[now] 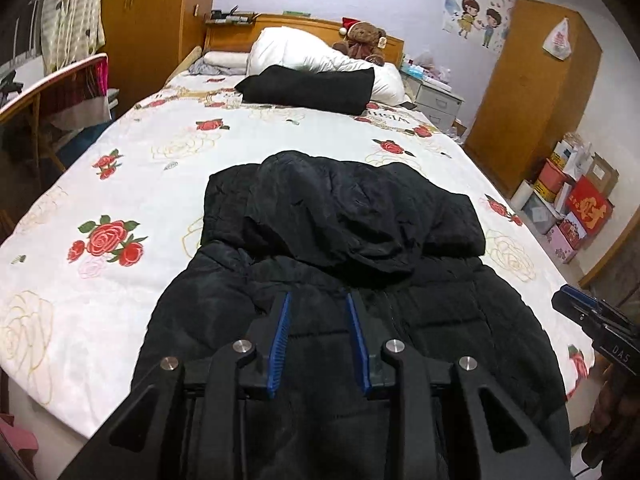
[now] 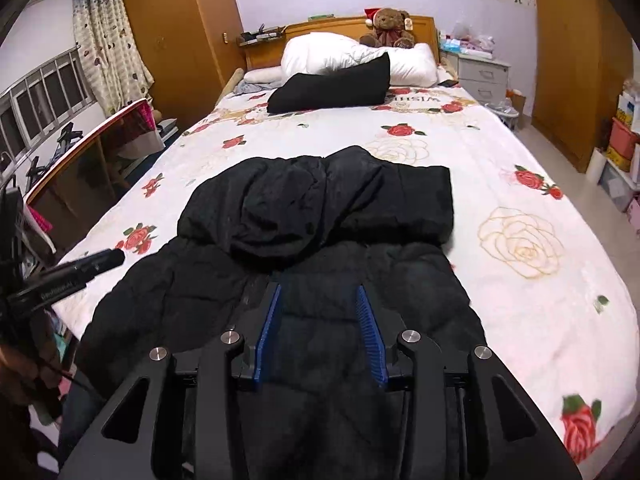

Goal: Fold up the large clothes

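Both tools, left tool (image 1: 318,340) and right tool (image 2: 320,332), hung apart-jawed, empty, mid-frame above the coat (image 1: 340,240). A fold looked finished. Next probably called for regrasping its near edge.

A large black quilted puffer coat (image 1: 360,320) is lying spread flat on the rose-printed white bedspread (image 1: 120,184), straight ahead of and below my jaws. Its soft, crumpled hood (image 1: 344,216) is lying folded down over the upper body of the coat, just beyond my fingertips, with a bulky folded part of the coat sitting behind it. The front zipper line is running up the middle of the quilted body. Nothing of the coat is sitting between my jaws, which are standing parted above it. A second black garment (image 2: 332,86), already folded into a thick oblong, is resting far beyond my jaws.
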Motion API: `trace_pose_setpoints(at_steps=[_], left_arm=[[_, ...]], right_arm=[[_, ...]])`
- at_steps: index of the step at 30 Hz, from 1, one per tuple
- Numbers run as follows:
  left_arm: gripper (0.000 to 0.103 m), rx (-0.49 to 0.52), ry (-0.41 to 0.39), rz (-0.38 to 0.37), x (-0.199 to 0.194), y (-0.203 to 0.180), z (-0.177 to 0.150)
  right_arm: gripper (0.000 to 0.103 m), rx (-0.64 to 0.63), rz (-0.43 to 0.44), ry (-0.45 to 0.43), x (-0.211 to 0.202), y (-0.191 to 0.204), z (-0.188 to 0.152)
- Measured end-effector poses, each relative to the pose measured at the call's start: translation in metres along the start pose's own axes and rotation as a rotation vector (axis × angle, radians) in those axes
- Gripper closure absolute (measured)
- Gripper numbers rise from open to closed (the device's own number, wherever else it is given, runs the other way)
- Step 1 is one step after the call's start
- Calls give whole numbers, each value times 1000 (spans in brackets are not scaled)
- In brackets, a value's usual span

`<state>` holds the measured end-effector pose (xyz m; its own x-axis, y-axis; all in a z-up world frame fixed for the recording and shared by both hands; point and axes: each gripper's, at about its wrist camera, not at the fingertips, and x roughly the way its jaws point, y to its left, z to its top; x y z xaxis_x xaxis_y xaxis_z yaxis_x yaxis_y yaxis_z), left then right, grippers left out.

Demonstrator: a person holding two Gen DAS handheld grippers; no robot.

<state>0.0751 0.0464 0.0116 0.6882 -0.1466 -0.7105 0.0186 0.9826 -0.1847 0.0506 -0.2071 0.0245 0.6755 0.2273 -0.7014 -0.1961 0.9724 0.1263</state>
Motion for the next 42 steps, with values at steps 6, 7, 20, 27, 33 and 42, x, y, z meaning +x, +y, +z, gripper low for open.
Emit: trace_pose_setpoints(at_steps=[6, 7, 20, 27, 33, 42], left_arm=[[67, 30, -22, 26, -27, -2, -15], [67, 33, -24, 32, -31, -1, -18], [59, 11, -13, 95, -46, 24, -48], [59, -15, -12, 127, -43, 48, -58], [59, -56, -3, 155, -32, 72, -62], [53, -128, 78, 195, -4, 116, -68]], right_arm=[[64, 4, -16, -6, -17, -6, -21], [64, 11, -19, -6, -18, -8, -23], [53, 121, -37, -9, -28, -43, -47], [53, 165, -58, 21, -20, -65, -57], [52, 200, -74, 47, -12, -83, -63], [43, 287, -84, 94, 2, -126, -71]])
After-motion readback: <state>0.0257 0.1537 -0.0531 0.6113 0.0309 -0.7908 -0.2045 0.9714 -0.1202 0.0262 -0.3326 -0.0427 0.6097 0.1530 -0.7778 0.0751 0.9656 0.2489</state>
